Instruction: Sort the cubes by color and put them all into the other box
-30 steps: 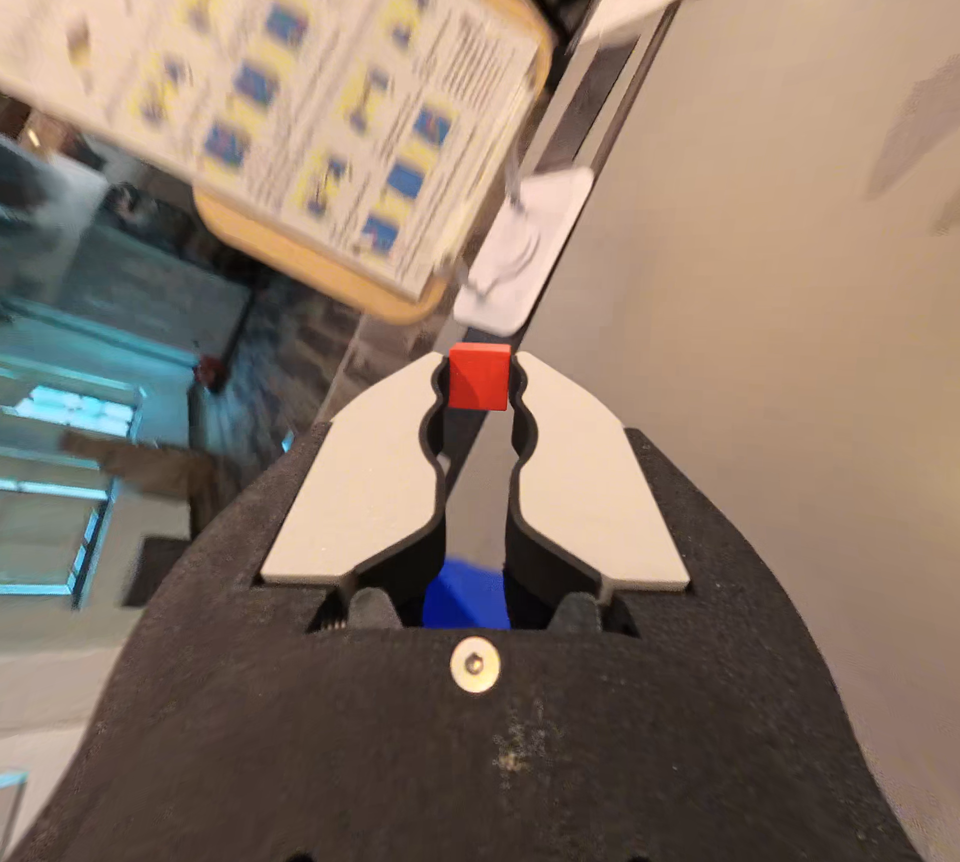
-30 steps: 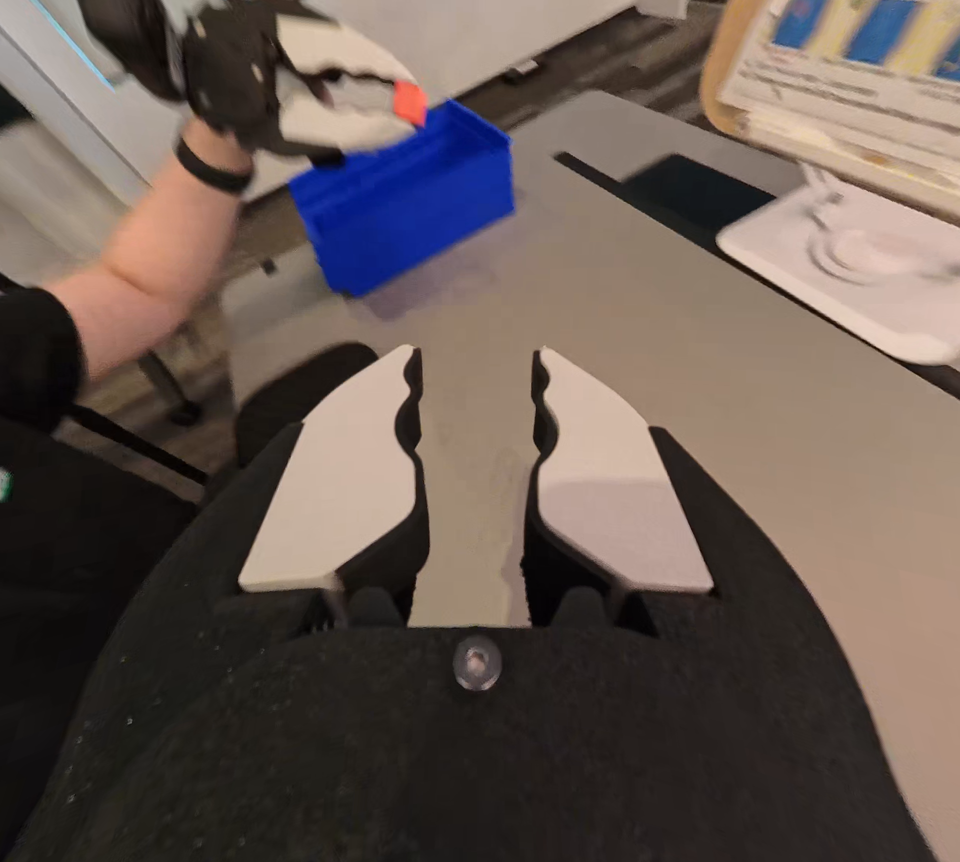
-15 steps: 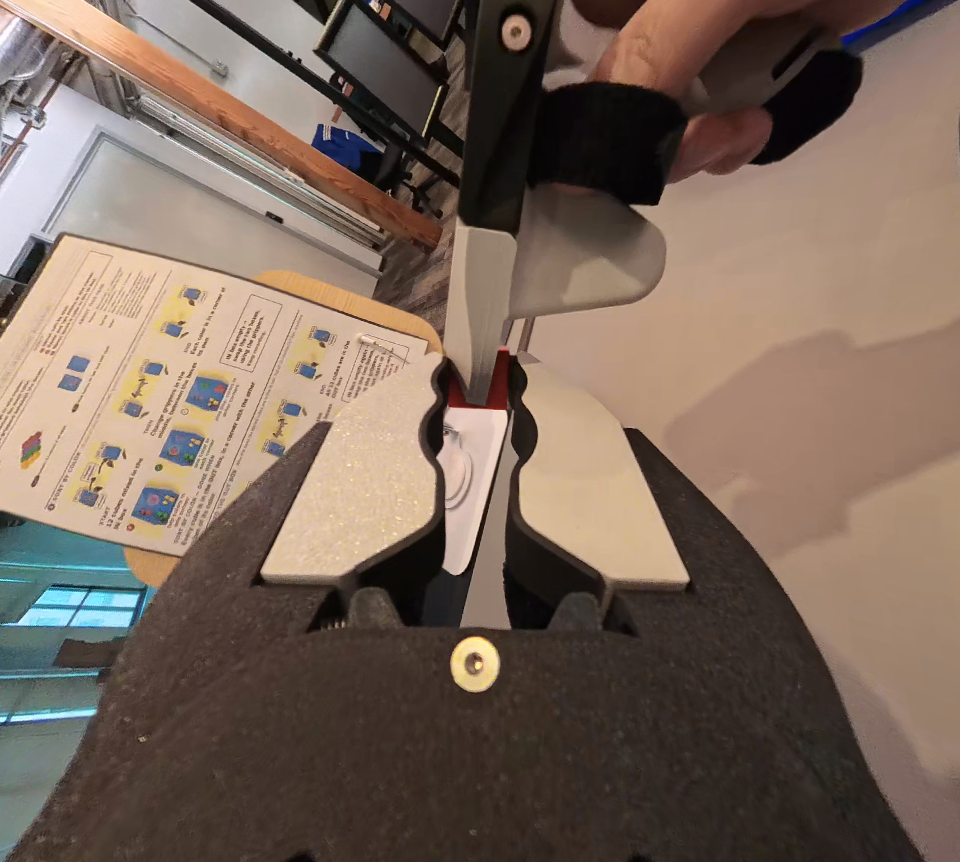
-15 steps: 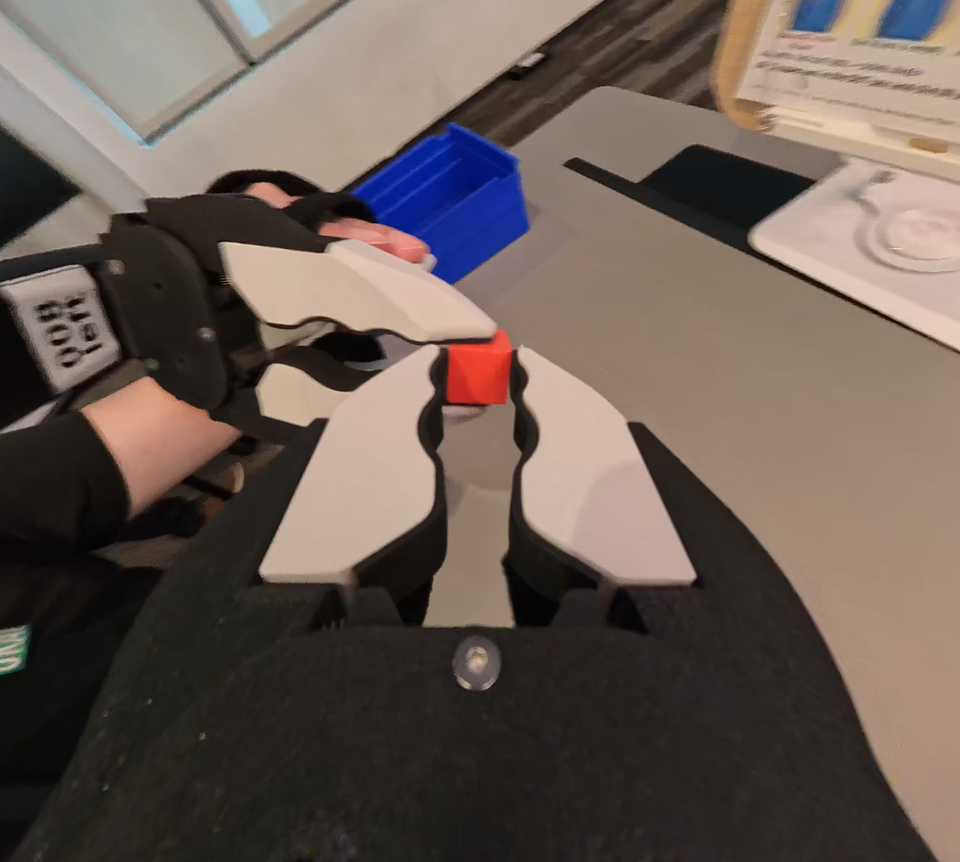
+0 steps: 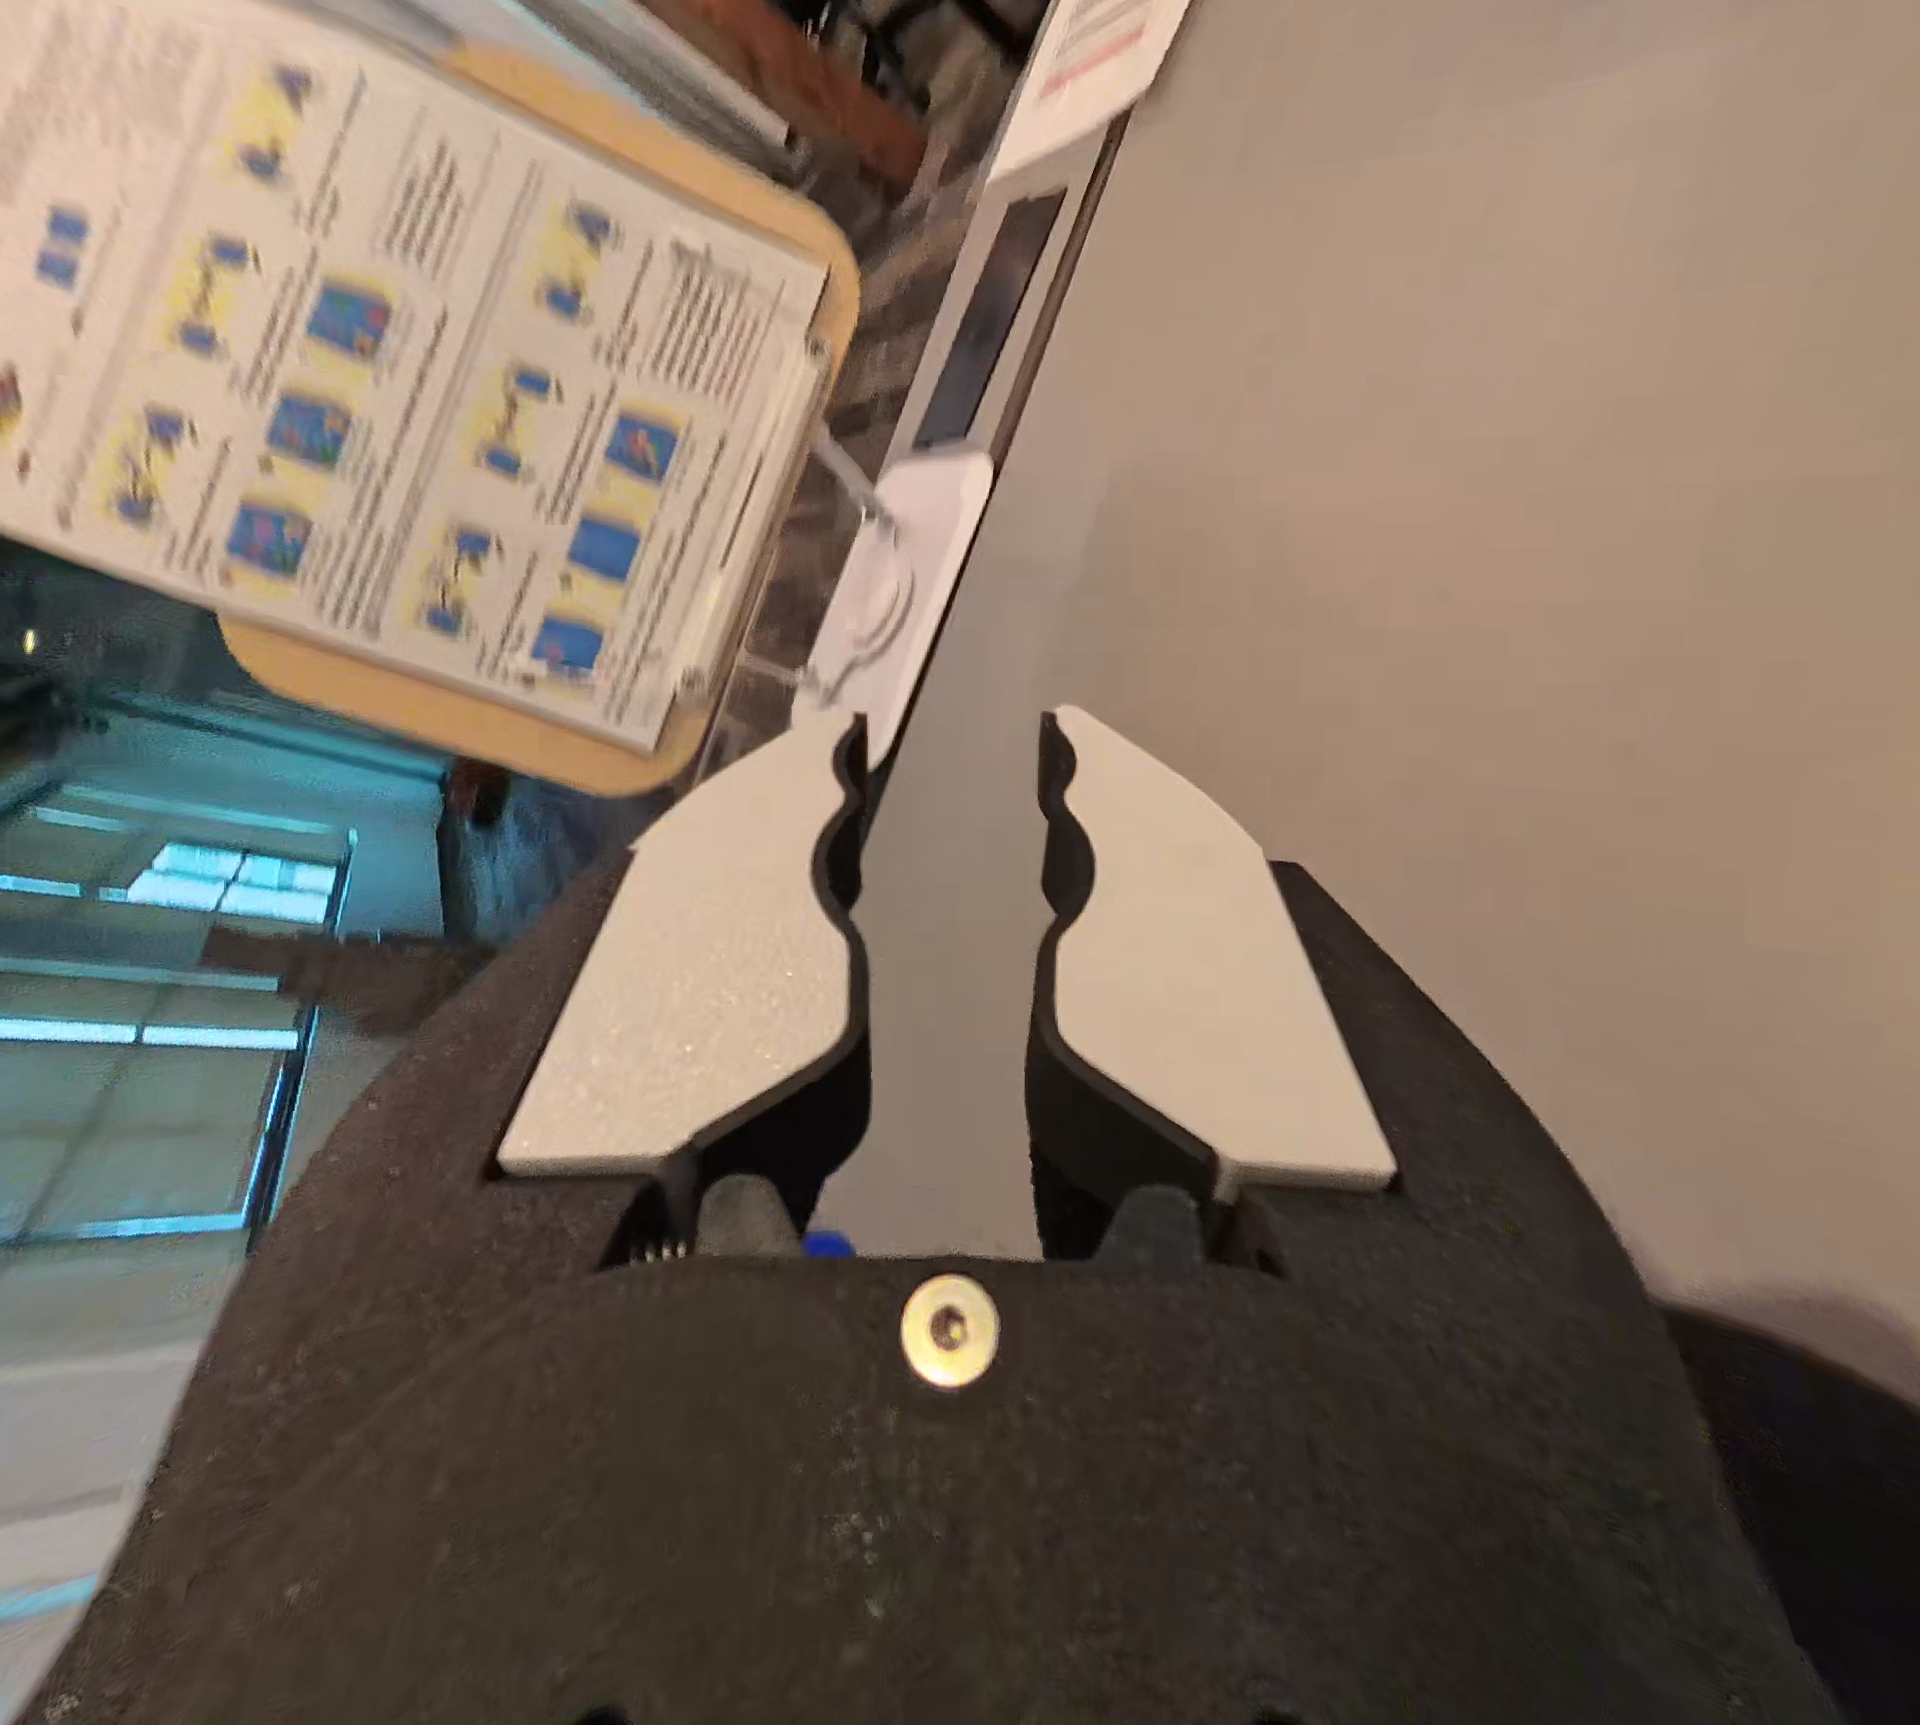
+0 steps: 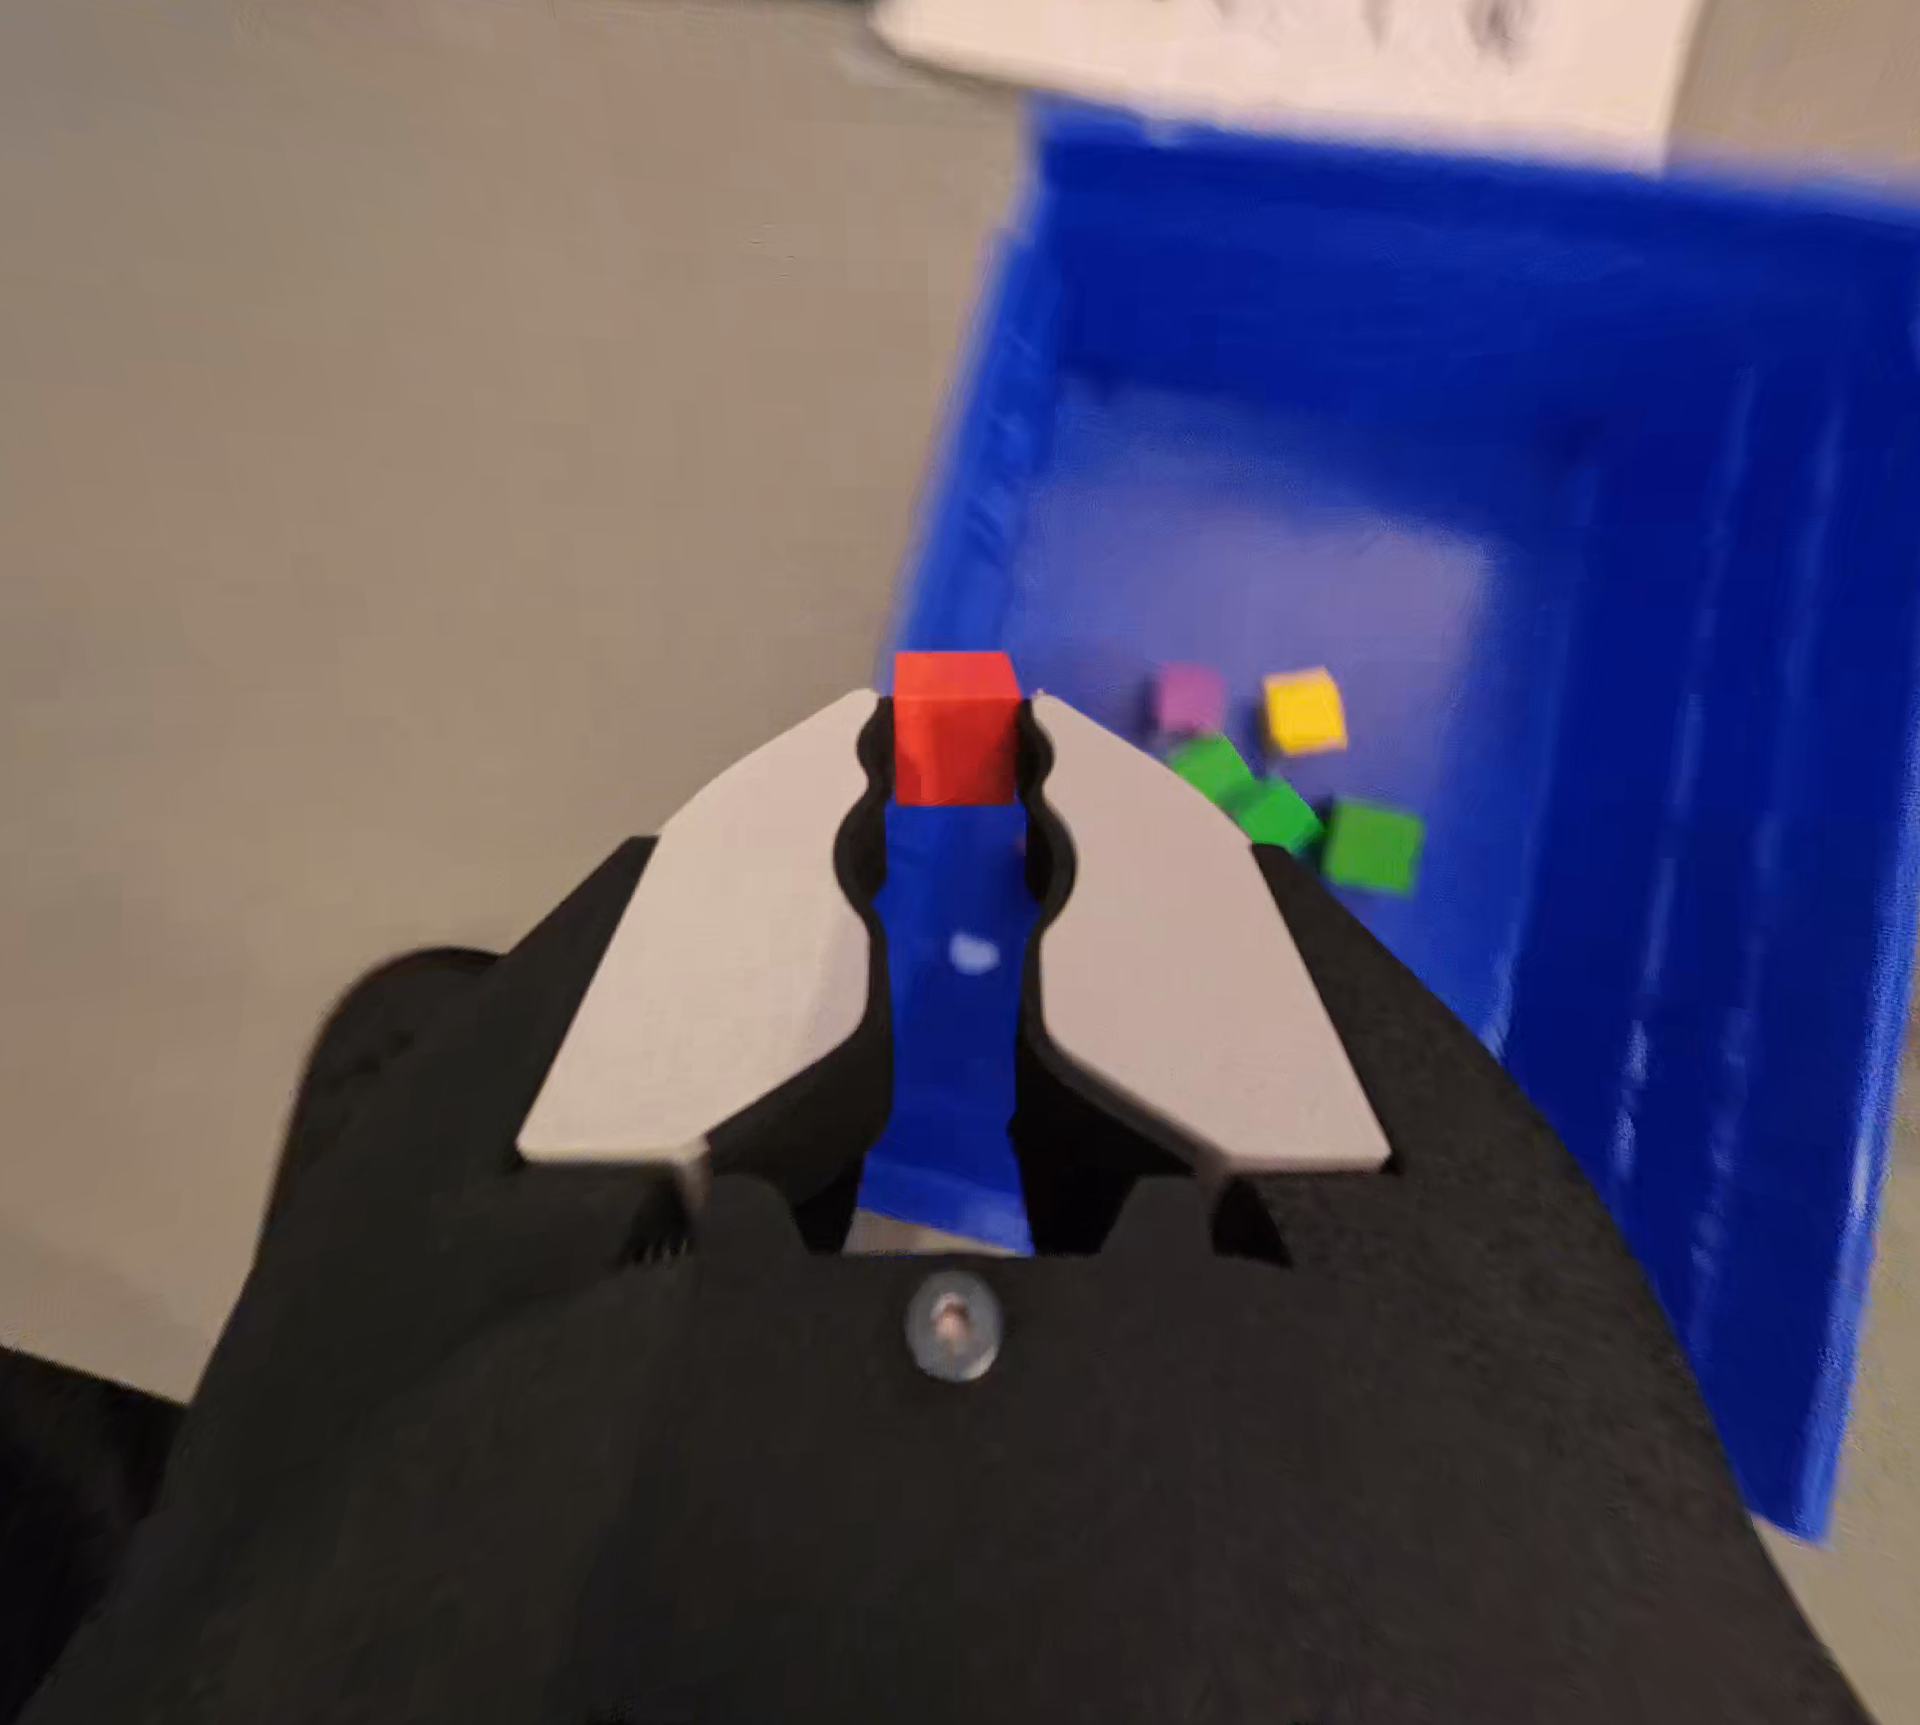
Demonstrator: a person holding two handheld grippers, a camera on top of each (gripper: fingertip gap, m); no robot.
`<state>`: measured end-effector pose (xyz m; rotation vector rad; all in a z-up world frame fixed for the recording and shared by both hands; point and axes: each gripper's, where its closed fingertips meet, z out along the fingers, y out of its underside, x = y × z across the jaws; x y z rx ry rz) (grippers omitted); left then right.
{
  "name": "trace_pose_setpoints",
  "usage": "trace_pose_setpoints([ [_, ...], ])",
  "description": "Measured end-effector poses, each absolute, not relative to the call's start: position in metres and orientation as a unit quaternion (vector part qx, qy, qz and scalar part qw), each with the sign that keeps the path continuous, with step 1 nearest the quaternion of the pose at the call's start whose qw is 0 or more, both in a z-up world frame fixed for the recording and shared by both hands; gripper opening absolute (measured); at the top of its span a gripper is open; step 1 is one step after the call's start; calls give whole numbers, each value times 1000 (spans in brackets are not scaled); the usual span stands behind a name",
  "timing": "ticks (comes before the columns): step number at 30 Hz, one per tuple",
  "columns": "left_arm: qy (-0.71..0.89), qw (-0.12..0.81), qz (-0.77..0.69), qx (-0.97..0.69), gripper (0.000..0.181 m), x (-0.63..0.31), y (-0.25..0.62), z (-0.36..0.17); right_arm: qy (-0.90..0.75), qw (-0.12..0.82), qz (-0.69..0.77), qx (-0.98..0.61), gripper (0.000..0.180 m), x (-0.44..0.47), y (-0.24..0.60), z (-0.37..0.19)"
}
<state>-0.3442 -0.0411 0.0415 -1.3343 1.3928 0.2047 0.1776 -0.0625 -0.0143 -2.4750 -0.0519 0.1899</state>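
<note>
Right gripper (image 6: 956, 719) clamps red cube (image 6: 954, 728) at blue bin (image 6: 1818, 740) near wall; left gripper (image 5: 948, 725) gapes empty. Advance over floor, lower near like colour before releasing.

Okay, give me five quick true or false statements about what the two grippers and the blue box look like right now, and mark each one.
1. The right gripper has its jaws shut on the red cube. True.
2. The left gripper holds a cube. False: its jaws stand apart with nothing between them.
3. The blue box is empty. False: several cubes lie on its floor, among them a yellow cube, a purple cube and green cubes.
4. The red cube is already resting on the box floor. False: it is gripped at the jaw tips, over the box's near left edge.
5. The box stands on a grey table. True.
</note>
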Motion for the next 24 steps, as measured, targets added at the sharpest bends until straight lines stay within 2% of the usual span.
trace_pose_setpoints([
  [5,553,548,85,-621,28,-382,-28,27,43,241,106,-964,22,232,-87,-94],
  [9,541,545,87,-634,28,-391,-25,23,36,218,93,-971,22,236,-89,-121],
  [13,537,539,101,-641,28,-403,-27,19,39,237,50,-969,37,247,-83,-118],
  [20,458,546,149,-685,28,-485,-14,31,23,334,65,-940,35,232,-85,-60],
  [24,403,553,126,-718,25,-528,-10,31,5,314,16,-949,27,236,-90,-58],
])
